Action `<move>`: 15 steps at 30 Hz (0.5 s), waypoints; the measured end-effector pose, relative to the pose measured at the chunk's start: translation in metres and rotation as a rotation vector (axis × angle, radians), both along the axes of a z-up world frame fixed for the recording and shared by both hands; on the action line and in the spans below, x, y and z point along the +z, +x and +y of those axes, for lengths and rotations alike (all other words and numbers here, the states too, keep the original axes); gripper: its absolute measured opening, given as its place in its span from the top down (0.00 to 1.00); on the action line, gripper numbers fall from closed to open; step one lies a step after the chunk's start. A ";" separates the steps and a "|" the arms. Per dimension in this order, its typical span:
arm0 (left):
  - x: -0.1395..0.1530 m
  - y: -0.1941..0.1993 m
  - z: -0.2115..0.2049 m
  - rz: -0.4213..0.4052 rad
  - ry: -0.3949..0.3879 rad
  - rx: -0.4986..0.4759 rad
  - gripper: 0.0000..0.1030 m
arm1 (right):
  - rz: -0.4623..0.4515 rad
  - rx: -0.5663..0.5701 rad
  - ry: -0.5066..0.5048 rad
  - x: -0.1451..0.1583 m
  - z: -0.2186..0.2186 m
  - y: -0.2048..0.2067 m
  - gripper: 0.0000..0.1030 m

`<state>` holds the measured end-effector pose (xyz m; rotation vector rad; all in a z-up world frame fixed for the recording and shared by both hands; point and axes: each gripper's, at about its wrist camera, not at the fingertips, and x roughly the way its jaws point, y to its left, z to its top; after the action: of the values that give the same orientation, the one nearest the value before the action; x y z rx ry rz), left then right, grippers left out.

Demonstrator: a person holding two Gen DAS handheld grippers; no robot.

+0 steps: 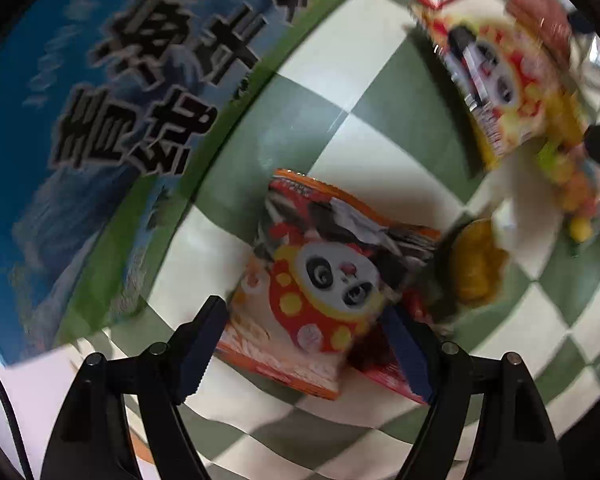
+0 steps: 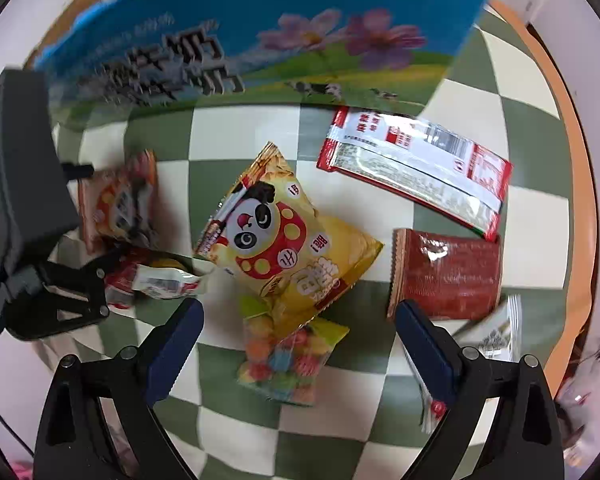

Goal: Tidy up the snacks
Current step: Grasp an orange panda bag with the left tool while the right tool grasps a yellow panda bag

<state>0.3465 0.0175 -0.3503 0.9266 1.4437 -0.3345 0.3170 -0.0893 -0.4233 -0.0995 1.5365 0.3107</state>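
Observation:
My left gripper (image 1: 306, 344) is open, its fingers on either side of an orange panda snack bag (image 1: 320, 280) lying on the checkered cloth; the same bag (image 2: 118, 200) and gripper (image 2: 96, 280) show at the left of the right wrist view. My right gripper (image 2: 300, 344) is open above a bag of colourful candy balls (image 2: 288, 356). A yellow panda snack bag (image 2: 284, 240) lies in the middle, partly over the candy bag. A long red-and-white packet (image 2: 416, 172) and a dark red packet (image 2: 448, 276) lie to the right.
A big blue milk carton box (image 2: 260, 40) stands at the back, also at the left of the left wrist view (image 1: 100, 120). A small white packet (image 2: 496, 332) lies by my right finger. A yellow-filled packet (image 1: 476, 260) lies beside the orange bag. The table's orange rim (image 2: 572, 184) curves right.

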 end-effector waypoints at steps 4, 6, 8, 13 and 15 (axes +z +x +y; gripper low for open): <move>-0.001 0.003 0.008 -0.015 -0.062 0.098 0.38 | -0.010 0.070 -0.040 -0.010 0.012 0.004 0.04; 0.005 0.005 0.023 -0.034 -0.117 0.247 0.39 | -0.020 0.115 -0.056 -0.015 0.019 0.006 0.04; 0.006 0.003 0.046 -0.027 -0.146 0.454 0.39 | -0.026 0.164 -0.071 -0.020 0.027 0.008 0.04; 0.000 -0.032 0.120 0.032 -0.334 1.025 0.39 | -0.058 0.283 -0.127 -0.038 0.048 0.009 0.05; -0.005 -0.051 0.142 0.047 -0.412 1.193 0.39 | -0.052 0.264 -0.118 -0.044 0.048 0.008 0.10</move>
<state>0.2959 0.1597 -0.3554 -0.3433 1.6349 0.2446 0.3251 -0.0414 -0.4673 -0.4026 1.4906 0.4235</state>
